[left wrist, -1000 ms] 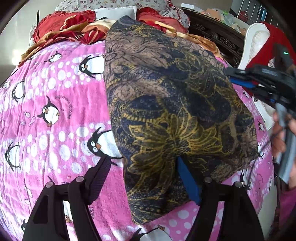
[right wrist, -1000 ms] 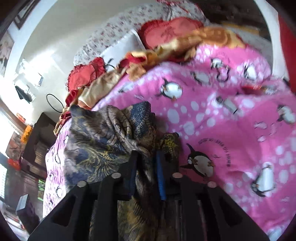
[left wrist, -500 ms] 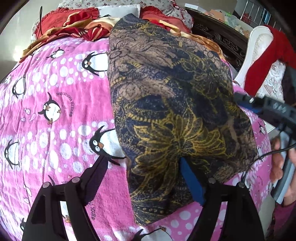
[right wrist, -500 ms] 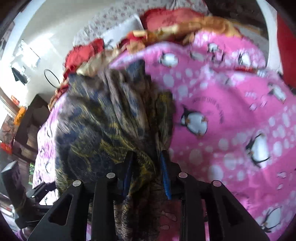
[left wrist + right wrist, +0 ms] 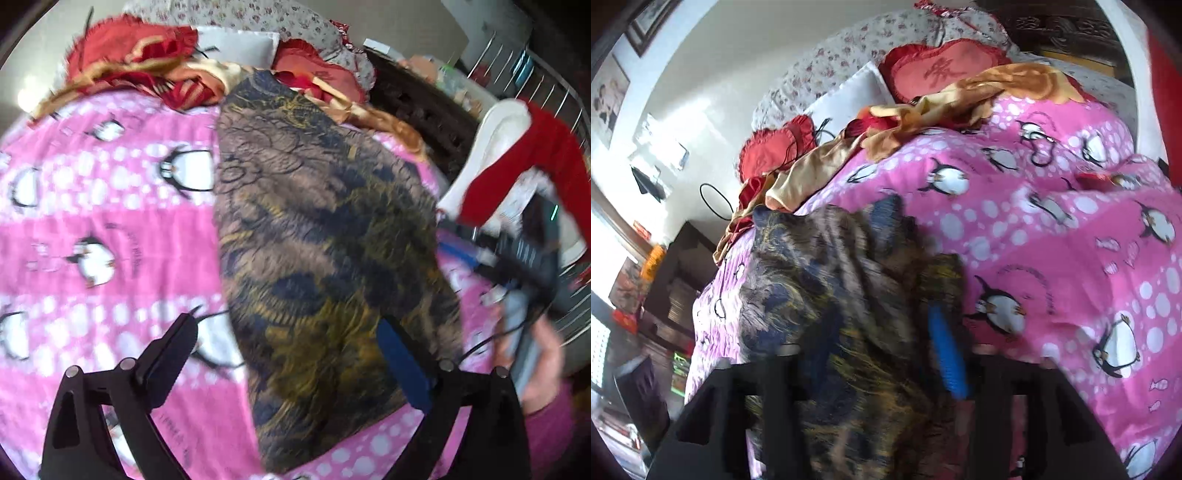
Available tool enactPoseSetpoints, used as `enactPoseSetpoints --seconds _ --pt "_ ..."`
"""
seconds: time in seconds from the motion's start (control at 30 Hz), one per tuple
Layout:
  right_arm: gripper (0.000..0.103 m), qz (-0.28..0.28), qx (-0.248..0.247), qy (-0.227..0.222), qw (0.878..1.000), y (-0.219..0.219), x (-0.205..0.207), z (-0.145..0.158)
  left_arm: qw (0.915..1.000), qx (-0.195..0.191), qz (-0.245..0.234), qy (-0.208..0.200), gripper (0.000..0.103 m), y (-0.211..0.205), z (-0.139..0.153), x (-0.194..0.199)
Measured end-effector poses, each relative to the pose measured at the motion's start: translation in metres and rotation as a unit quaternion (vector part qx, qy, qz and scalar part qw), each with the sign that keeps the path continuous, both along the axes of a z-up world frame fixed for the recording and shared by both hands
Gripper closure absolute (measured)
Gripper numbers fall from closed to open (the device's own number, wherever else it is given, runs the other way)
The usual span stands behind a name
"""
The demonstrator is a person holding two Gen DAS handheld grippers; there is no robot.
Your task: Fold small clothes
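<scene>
A brown, navy and gold patterned cloth (image 5: 325, 236) lies folded lengthwise on the pink penguin bedspread (image 5: 92, 229). My left gripper (image 5: 291, 336) is open over its near end, one finger on the bedspread, the blue-padded finger (image 5: 402, 365) against the cloth's right edge. My right gripper shows at the cloth's right side in the left wrist view (image 5: 517, 254). In the right wrist view the right gripper (image 5: 886, 332) has opened; the cloth (image 5: 831, 295) drapes over its left finger and lies beside the blue pad (image 5: 945, 354).
Red and gold cushions and cloths (image 5: 147, 62) are piled at the head of the bed, with floral pillows (image 5: 849, 62) behind. A dark wooden headboard (image 5: 417, 107) and a white chair with a red garment (image 5: 524, 158) stand at the right. My hand (image 5: 539, 373) is at the far right.
The right gripper's jaws have spread apart and loosened from the cloth. The left gripper has drawn back slightly and tilted; the cloth has settled flatter on the bed.
</scene>
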State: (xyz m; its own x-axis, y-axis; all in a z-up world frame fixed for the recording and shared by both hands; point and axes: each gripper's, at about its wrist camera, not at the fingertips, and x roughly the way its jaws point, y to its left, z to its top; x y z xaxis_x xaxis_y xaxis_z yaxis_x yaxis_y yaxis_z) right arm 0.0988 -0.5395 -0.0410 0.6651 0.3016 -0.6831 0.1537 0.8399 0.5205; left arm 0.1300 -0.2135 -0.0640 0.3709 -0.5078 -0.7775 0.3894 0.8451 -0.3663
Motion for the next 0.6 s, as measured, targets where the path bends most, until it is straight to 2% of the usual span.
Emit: enactPoseSetpoints --seconds 0.1,0.23,0.3,0.37,0.4,0.43,0.47,0.5,0.53,0.57,0.6 --pt "0.027 0.031 0.066 0.009 0.997 -0.012 -0.003 -0.025 0.9986 -0.034 -0.006 0.040 0.003 -0.004 -0.014 0.024" --pt "0.023 0.061 0.095 0.018 0.993 -0.010 0.000 -0.044 0.9924 -0.072 0.008 0.099 0.003 -0.005 -0.039 0.047" --pt "0.023 0.078 0.094 0.021 0.992 -0.001 0.005 -0.048 0.9931 -0.077 0.010 0.088 0.002 -0.007 -0.037 0.048" --pt "0.021 0.087 0.071 0.010 0.994 0.009 0.007 -0.044 0.9946 -0.068 -0.011 0.078 0.004 -0.017 -0.033 0.050" --pt "0.024 0.092 0.061 0.009 0.994 0.014 0.009 -0.043 0.9947 -0.066 -0.025 0.075 0.018 -0.021 -0.031 0.050" --pt "0.049 0.092 0.046 0.012 0.995 0.018 0.011 -0.040 0.9952 -0.058 -0.033 0.071 0.023 -0.025 -0.029 0.047" --pt "0.067 0.093 0.040 0.015 0.995 0.021 0.012 -0.039 0.9963 -0.047 -0.033 0.064 0.032 -0.026 -0.025 0.045" --pt "0.072 0.095 0.041 0.013 0.995 0.023 0.011 -0.034 0.9963 -0.047 -0.037 0.061 0.046 -0.027 -0.022 0.042" --pt "0.079 0.103 0.043 0.009 0.994 0.028 0.009 -0.027 0.9965 -0.047 -0.041 0.055 0.054 -0.024 -0.015 0.039" --pt "0.079 0.108 0.039 0.005 0.993 0.034 0.006 -0.019 0.9967 -0.048 -0.040 0.052 0.064 -0.021 -0.009 0.034" --pt "0.079 0.115 0.034 -0.001 0.993 0.038 0.002 -0.010 0.9958 -0.061 -0.041 0.054 0.066 -0.012 0.000 0.030"
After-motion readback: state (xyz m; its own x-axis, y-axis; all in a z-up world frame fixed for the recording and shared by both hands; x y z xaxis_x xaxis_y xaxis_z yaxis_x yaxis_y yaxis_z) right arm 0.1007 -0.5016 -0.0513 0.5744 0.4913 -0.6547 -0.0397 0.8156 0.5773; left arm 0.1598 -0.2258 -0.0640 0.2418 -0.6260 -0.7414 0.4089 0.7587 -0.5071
